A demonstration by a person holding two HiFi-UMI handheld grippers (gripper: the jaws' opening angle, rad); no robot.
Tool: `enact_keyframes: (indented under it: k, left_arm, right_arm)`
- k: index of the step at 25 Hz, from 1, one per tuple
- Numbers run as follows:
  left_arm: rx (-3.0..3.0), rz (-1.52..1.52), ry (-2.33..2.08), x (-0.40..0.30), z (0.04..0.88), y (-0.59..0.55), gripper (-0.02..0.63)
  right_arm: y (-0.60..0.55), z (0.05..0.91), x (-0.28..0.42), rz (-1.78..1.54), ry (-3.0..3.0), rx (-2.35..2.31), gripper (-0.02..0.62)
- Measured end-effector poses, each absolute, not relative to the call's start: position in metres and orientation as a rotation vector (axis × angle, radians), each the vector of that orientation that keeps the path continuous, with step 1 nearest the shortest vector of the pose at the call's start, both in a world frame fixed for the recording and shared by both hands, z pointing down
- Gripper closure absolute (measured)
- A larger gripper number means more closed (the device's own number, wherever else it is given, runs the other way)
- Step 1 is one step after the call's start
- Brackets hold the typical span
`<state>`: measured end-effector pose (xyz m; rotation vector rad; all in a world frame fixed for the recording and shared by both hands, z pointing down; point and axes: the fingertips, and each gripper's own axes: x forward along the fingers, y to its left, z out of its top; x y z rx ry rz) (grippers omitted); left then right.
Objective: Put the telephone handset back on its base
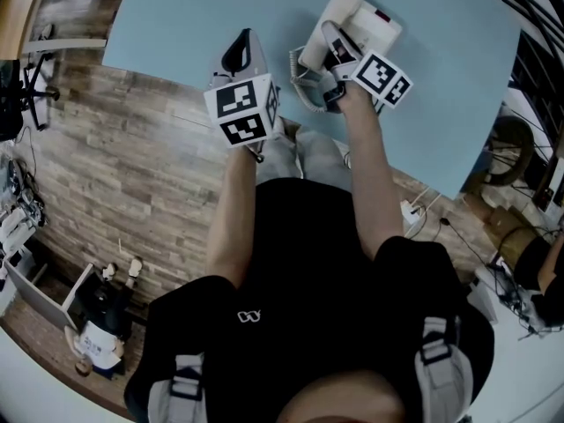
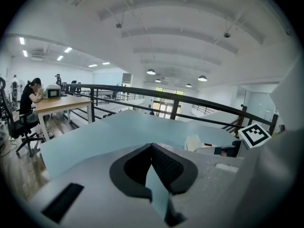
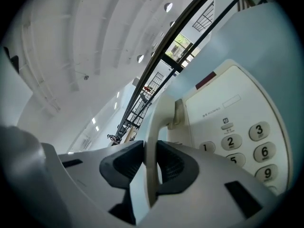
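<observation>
On a light blue table (image 1: 176, 25) stands a white telephone base (image 1: 377, 26) with number keys (image 3: 259, 141). The white handset (image 1: 328, 26) lies tilted along the base's left side, and a coiled cord (image 1: 304, 86) hangs below it. My right gripper (image 1: 339, 60) is shut on the handset (image 3: 161, 113), whose grip runs between the dark pads (image 3: 173, 163). My left gripper (image 1: 242, 53) hovers over the table's near edge, left of the phone and apart from it. Its jaws meet at the tips with nothing between them (image 2: 152, 146). The left gripper view shows the phone (image 2: 199, 144) off to the right.
The table's near edge runs diagonally above a wood-plank floor (image 1: 132, 166). A power strip and cables (image 1: 410, 214) lie on the floor at the right. Beyond the table there is a black railing (image 2: 180, 99) and a person seated at a wooden desk (image 2: 59, 103).
</observation>
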<state>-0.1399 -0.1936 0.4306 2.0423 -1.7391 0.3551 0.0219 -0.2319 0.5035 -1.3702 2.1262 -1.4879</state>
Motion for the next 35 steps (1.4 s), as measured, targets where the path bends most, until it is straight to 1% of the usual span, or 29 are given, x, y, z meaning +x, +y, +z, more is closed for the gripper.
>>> enact_keyframes:
  k: [7, 10, 13, 17, 19, 21, 24, 26, 27, 29, 30, 35]
  left_arm:
    - [2.050, 0.367, -1.720, -0.139, 0.432, -0.191, 0.606]
    - [2.059, 0.368, -1.709, -0.138, 0.433, -0.192, 0.606]
    - [2.067, 0.363, -1.702, -0.137, 0.433, -0.194, 0.606]
    - [2.075, 0.364, -1.692, -0.136, 0.434, -0.195, 0.606]
    - [2.081, 0.361, -1.685, -0.134, 0.434, -0.196, 0.606]
    - [2.090, 0.353, -1.680, -0.131, 0.434, -0.199, 0.606]
    - [2.101, 0.353, -1.671, -0.128, 0.434, -0.201, 0.606]
    - [2.107, 0.354, -1.666, -0.127, 0.434, -0.201, 0.606]
    - [2.110, 0.351, -1.664, -0.126, 0.434, -0.203, 0.606]
    - [2.119, 0.340, -1.663, -0.125, 0.433, -0.207, 0.606]
    - [2.124, 0.335, -1.663, -0.125, 0.433, -0.210, 0.606]
    - [2.152, 0.313, -1.655, -0.120, 0.433, -0.221, 0.606]
  right_arm:
    - [-0.219, 0.515, 0.023, -1.540, 2.011, -1.364, 0.517]
    - [-0.221, 0.512, 0.020, -1.514, 2.027, -1.323, 0.515]
    - [-0.217, 0.520, 0.025, -1.572, 1.979, -1.374, 0.511]
    - [-0.223, 0.519, 0.026, -1.519, 2.045, -1.426, 0.484]
    - [-0.224, 0.518, 0.028, -1.505, 2.074, -1.472, 0.440]
    - [-0.227, 0.515, 0.032, -1.490, 2.089, -1.511, 0.425]
    - [-0.227, 0.511, 0.037, -1.446, 2.138, -1.572, 0.422]
    - [-0.224, 0.508, 0.041, -1.394, 2.187, -1.634, 0.434]
    - [-0.223, 0.504, 0.044, -1.352, 2.215, -1.670, 0.460]
    - [-0.225, 0.495, 0.050, -1.240, 2.285, -1.733, 0.559]
    - [-0.226, 0.491, 0.051, -1.187, 2.327, -1.754, 0.577]
    - [-0.226, 0.496, 0.046, -1.056, 2.552, -1.828, 0.589]
